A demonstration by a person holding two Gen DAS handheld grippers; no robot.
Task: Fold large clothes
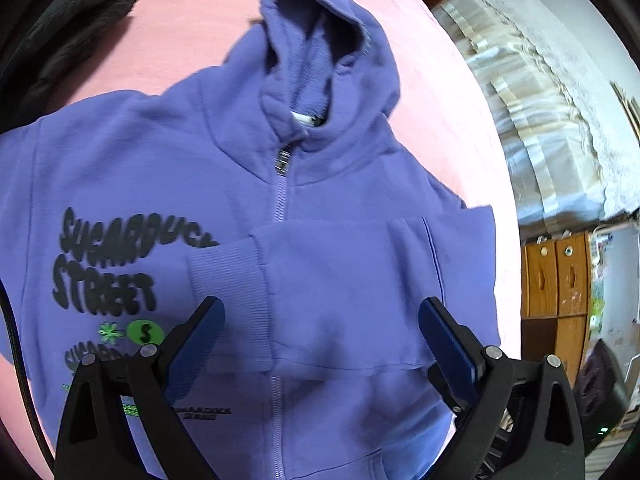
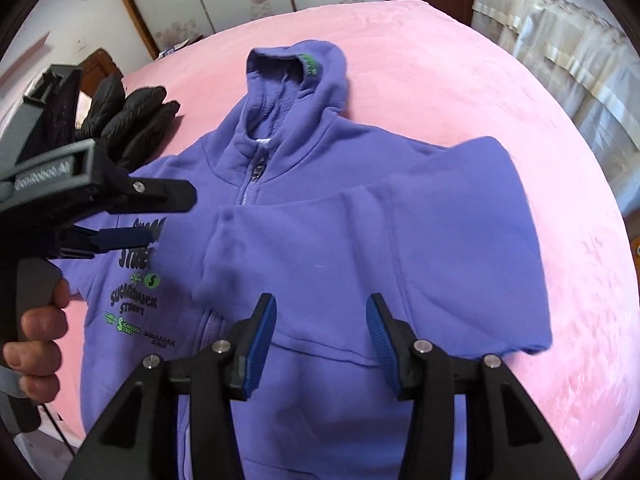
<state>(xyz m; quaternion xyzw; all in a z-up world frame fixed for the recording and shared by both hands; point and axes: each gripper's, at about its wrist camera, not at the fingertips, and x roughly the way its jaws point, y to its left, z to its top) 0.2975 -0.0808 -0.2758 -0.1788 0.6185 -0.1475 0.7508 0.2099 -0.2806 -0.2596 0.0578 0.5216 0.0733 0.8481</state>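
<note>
A purple zip hoodie (image 1: 168, 176) with black and green print lies front-up on a pink bed, hood at the far end; it also shows in the right wrist view (image 2: 320, 392). Its right sleeve (image 1: 336, 280) is folded across the chest, ribbed cuff (image 1: 228, 280) near the zipper; the sleeve also shows in the right wrist view (image 2: 360, 248). My left gripper (image 1: 322, 324) is open and empty, hovering just above the folded sleeve; it also shows in the right wrist view (image 2: 160, 216), at the left. My right gripper (image 2: 322, 320) is open and empty above the sleeve and pocket.
The pink bed (image 2: 500, 128) extends all around the hoodie. A black puffy garment (image 2: 128, 116) lies at the far left; it also shows in the left wrist view (image 1: 80, 20). A cloth-covered piece of furniture (image 1: 540, 100) and a wooden cabinet (image 1: 556, 276) stand right of the bed.
</note>
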